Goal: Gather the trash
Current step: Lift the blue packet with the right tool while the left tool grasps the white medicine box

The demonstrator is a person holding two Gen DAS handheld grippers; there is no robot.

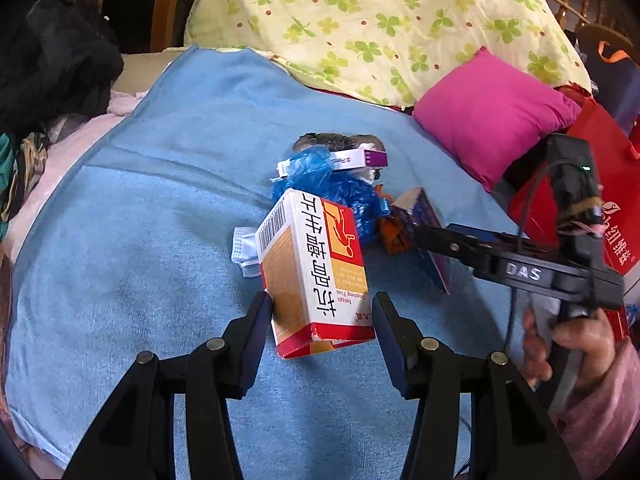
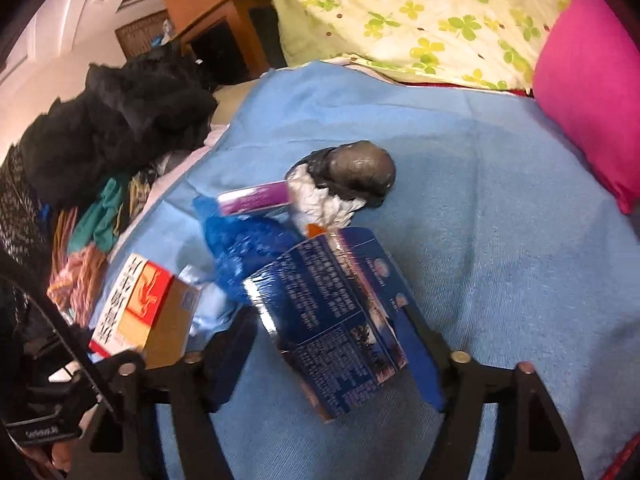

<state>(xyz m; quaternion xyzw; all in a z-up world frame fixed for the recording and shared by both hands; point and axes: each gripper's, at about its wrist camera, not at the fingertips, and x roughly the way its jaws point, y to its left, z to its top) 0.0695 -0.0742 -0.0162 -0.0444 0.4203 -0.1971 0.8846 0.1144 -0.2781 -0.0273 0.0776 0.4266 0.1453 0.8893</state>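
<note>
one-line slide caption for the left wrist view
Left gripper holds a red-and-white medicine box above the blue blanket, trash pile beyond.

The medicine box (image 1: 316, 276) bears large Chinese characters, seen upside down, reading 抗骨增生片, plus a barcode. The right hand-held gripper (image 1: 416, 232) carries "DAS". The red bag (image 1: 612, 184) shows white characters, perhaps 红维装. The blue carton's (image 2: 336, 320) print is too blurred.

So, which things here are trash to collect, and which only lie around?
Trash: white-and-orange carton, dark blue printed carton, crumpled blue plastic bag, flat white-and-purple box.
Not trash: magenta cushion, clover-print pillow, black clothes pile.
</note>
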